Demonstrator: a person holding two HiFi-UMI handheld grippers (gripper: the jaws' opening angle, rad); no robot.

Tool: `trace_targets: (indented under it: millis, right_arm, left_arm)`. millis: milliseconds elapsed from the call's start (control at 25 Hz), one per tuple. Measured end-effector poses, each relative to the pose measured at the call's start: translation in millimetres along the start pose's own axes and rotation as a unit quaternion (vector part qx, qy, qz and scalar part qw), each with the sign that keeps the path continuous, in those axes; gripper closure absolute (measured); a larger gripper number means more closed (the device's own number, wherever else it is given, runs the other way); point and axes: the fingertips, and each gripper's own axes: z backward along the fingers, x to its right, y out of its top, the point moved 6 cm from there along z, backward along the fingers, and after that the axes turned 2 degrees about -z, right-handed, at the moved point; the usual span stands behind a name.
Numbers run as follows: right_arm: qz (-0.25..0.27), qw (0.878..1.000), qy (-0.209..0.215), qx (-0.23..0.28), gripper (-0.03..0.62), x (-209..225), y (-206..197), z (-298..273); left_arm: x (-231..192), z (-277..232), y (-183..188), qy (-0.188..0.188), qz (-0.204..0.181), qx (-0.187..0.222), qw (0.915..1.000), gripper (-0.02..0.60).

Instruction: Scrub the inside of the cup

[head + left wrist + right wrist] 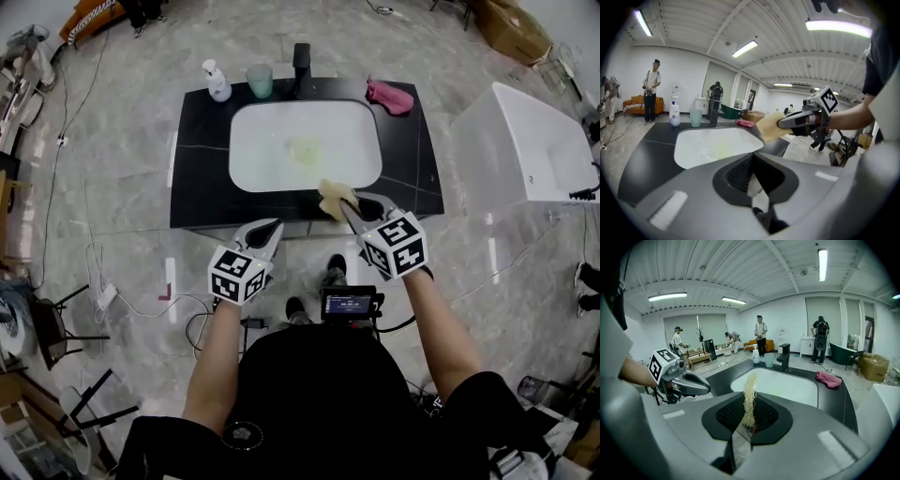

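Observation:
The pale green cup [260,81] stands upright at the back of the black counter [202,169], left of the faucet [300,64]; it also shows in the left gripper view as cup [696,117] and in the right gripper view as cup [769,359]. My right gripper [349,204] hangs over the counter's front edge, shut on a yellow scrub pad [336,197], which sticks up edge-on between its jaws as a thin strip, pad [749,397]. My left gripper [271,227] hovers in front of the counter, shut, with nothing between its jaws. Both grippers are far from the cup.
A white sink [305,145] with a yellowish smear fills the counter's middle. A soap bottle [217,82] stands left of the cup and a pink cloth [390,97] lies at the back right. A white tub [525,141] is to the right. Several people stand in the background.

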Motion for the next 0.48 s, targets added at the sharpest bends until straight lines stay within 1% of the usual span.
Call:
trace_targets:
  millis: [240,400,480]
  right_arm:
    - [0.002,1.0,-0.028,0.008,0.553,-34,-10,15]
    - [-0.003,0.999,-0.038,0.016,0.553,-45,-15,25]
    - [-0.006,0.999,-0.041,0.019,0.553,-47,-17,28]
  left_arm:
    - [9,26,-14,-0.013,-0.006,0.003,0.9999,0.581]
    - [17,33,-18,-0.017,-0.015,0.005,0.9997,0.581]
    - [19,33,-17,-0.023,-0.011,0.011,0.9996,0.581]
